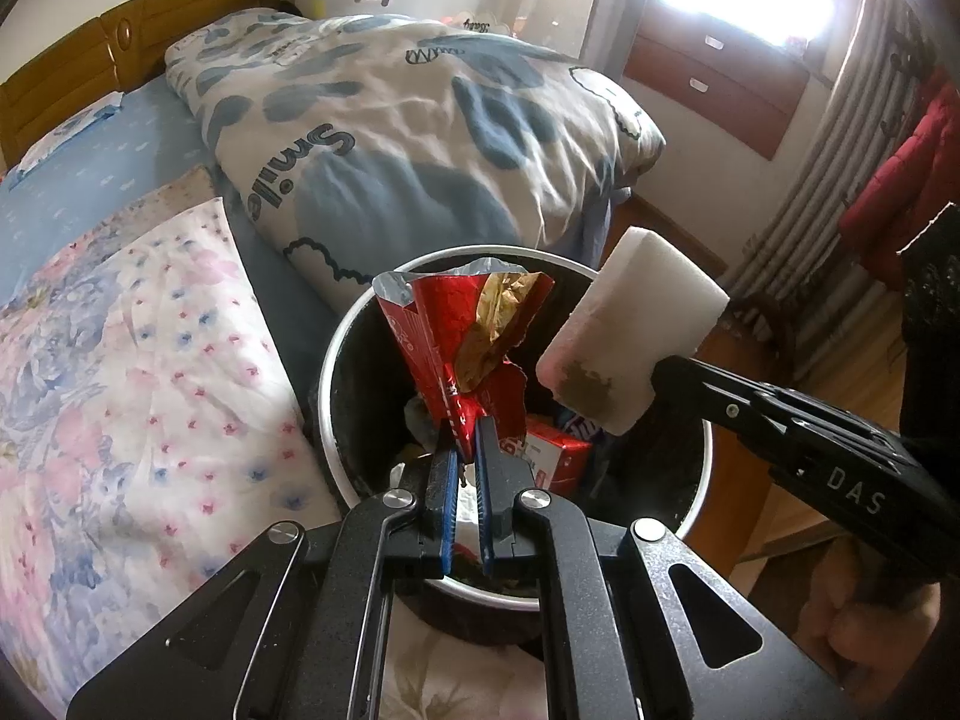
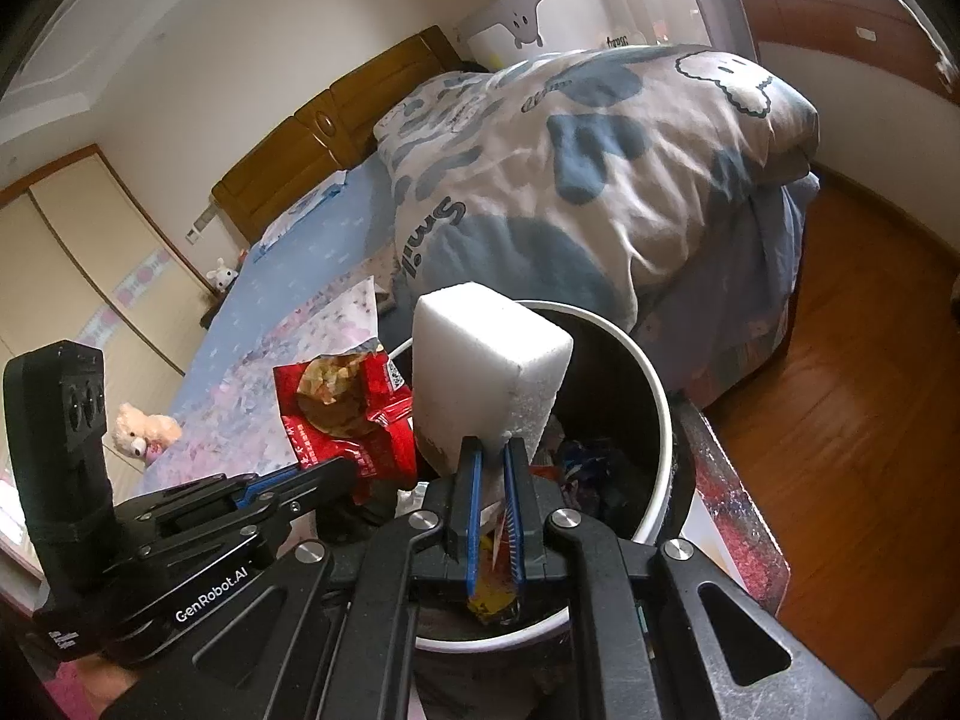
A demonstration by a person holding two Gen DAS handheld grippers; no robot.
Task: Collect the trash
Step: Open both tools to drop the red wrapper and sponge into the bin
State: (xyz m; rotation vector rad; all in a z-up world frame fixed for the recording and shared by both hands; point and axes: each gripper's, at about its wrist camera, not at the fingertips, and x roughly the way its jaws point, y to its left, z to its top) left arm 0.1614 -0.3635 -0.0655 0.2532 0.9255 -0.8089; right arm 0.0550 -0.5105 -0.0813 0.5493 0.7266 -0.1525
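Bedroom setting: a wooden-headboard bed with a blue sheet point(image 1: 180, 138) and a rumpled grey-and-blue printed duvet point(image 1: 408, 120) fills the background, floral quilt point(image 1: 120, 360) at left, wood floor at right. A round white-rimmed bin with black interior point(image 1: 327, 384) stands beside the bed, already holding cartons and wrappers.

Left gripper point(image 1: 467, 450): fingers closed on the lower end of a torn red foil snack wrapper point(image 1: 456, 336), which stands upright, long axis vertical, directly over the bin mouth.

Right gripper point(image 2: 493, 456): fingers clamped on the bottom edge of a white rectangular foam block with a soiled face point(image 2: 486, 360), held upright over the bin, just beside the wrapper on its right.

Assessment: both items lie above the opening; release should drop them inside. Neither arm is nearer.
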